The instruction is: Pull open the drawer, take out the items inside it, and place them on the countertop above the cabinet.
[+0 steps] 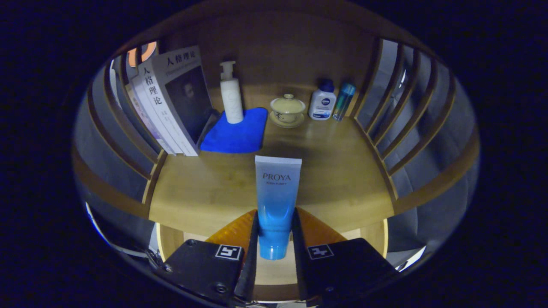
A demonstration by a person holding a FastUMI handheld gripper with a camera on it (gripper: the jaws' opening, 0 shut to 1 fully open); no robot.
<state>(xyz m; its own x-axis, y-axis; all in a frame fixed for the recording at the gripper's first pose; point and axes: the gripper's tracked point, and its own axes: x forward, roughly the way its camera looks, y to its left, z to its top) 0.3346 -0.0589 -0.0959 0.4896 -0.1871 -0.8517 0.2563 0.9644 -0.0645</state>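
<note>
Gripper (275,222) — jaws clamped on tube (276,201)

Dim wooden shelf (334,171) (slatted side rails (385,128)), wood back panel (278,51)

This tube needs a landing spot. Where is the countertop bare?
The jaws grip the tube. Bare countertop lies in front of the blue cloth and lidded cup, out to the right rail. Crowded: the back row and the books on the left.
</note>
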